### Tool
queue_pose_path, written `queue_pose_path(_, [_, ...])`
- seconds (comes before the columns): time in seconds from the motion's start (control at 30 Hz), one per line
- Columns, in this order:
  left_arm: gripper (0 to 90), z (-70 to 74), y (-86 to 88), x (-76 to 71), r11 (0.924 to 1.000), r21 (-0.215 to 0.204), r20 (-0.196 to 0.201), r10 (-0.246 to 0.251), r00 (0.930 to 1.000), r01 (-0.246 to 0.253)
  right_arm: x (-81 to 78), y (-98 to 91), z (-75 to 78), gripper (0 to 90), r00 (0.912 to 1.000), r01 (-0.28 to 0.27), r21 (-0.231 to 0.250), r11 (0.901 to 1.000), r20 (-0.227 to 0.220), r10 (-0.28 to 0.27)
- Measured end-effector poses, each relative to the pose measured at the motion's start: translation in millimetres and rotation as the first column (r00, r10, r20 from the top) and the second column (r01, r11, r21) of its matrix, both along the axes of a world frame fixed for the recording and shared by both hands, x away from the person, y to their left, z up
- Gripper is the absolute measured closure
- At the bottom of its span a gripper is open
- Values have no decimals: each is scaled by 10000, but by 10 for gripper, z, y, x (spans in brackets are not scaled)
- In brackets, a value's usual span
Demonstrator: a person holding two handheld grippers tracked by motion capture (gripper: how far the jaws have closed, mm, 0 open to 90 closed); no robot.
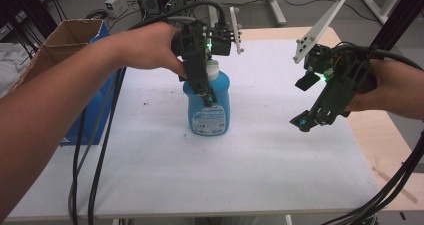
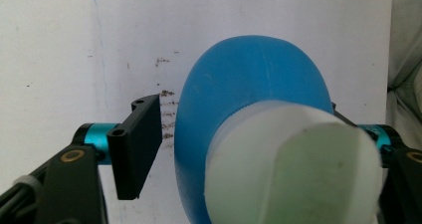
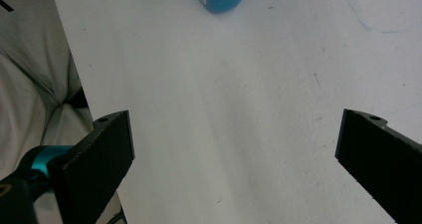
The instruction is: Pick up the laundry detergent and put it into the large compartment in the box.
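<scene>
while the blue bottle (image 1: 210, 102) stands between the left tongs (image 1: 206, 96), a gap beside one pad, right tongs (image 1: 305, 122) spread

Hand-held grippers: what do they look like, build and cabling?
Both are black frames. The left hand-held gripper and right hand-held gripper each carry a green light, a pale three-cornered plate and thick black cables. Flat black pads sit on teal pivots. Forearms are bare.

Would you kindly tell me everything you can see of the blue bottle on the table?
The blue bottle looks like glossy plastic, with a rounded body, a pale whitish cap and a printed label on its front. It stands upright near the middle of the white table. The left gripper reaches down from above, its jaws on either side of the body; firm contact cannot be told.
</scene>
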State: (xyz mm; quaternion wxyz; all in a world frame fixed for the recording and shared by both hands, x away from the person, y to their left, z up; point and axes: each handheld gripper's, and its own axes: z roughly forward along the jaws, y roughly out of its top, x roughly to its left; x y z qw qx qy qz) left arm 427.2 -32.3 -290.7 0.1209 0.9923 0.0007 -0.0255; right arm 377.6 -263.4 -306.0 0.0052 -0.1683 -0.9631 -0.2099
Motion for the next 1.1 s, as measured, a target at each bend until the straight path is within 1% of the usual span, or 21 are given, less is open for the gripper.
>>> queue_pose_path(0.07, [287, -1, 1, -1, 10000, -6, -23, 21, 10000, -21, 0, -2, -1, 11, 10000, 29, 18, 10000, 1, -29])
queue_pose_path(0.1, [294, 3, 3, 3, 10000, -22, -92, -50, 9999, 50, -1, -2, -4, 11, 10000, 33, 18, 10000, -7, -33])
queue_pose_path(0.13, [316, 6, 4, 1, 10000, -58, -135, -72, 9999, 71, -1, -2, -5, 11, 10000, 29, 2, 10000, -12, -29])
queue_pose_path(0.23, [328, 6, 6, -5, 10000, -57, -174, -59, 9998, 58, 1, -2, -7, 11, 10000, 8, 14, 10000, -1, -8])
queue_pose_path(0.37, [356, 13, 7, -11, 9998, -72, -209, -178, 9996, 177, -2, 4, -6, 11, 10000, 13, -8, 10000, -19, -13])
queue_pose_path(0.4, [375, 13, 6, -16, 9998, -81, -196, -200, 9996, 198, -2, 4, -8, 11, 10000, 15, -1, 10000, -16, -15])
queue_pose_path(0.63, [376, 17, 5, -18, 9997, -61, -175, -231, 9996, 230, -1, 3, -14, 11, 10000, -19, 17, 10000, -14, 19])
queue_pose_path(0.77, [378, 34, 13, -40, 9999, 60, -110, -118, 9999, 118, -1, -9, -13, 11, 10000, 20, 10, 10000, -9, -20])
queue_pose_path(0.83, [378, 77, 32, -50, 10000, 12, -139, 76, 9999, -76, -2, -19, -14, 11, 10000, 82, 2, 10000, -8, -82])
queue_pose_path(0.87, [378, 158, 64, -59, 9996, -79, -199, 253, 9995, -255, 3, -29, -14, 11, 10000, 65, -21, 10000, -20, -65])
queue_pose_path(0.9, [378, 158, 64, -59, 9996, -79, -199, 253, 9995, -255, 3, -29, -14, 11, 10000, 65, -21, 10000, -20, -65])
queue_pose_path(0.93, [378, 206, 77, -70, 9993, -31, -221, 359, 9991, -359, 4, -29, -19, 11, 9999, 128, -9, 9999, -36, -128])
queue_pose_path(1.03, [378, 364, 123, -111, 9979, 103, -76, 633, 9980, -632, 7, -26, -19, 11, 9999, 119, -24, 9999, -35, -119])
queue_pose_path(1.07, [378, 416, 142, -123, 9967, 162, -38, 801, 9968, -800, 5, -19, -16, 11, 9999, 114, -19, 9999, -51, -114])
queue_pose_path(1.1, [378, 463, 164, -137, 9952, 130, -17, 966, 9953, -965, 5, -19, -16, 11, 9999, 114, -19, 9999, -51, -114])
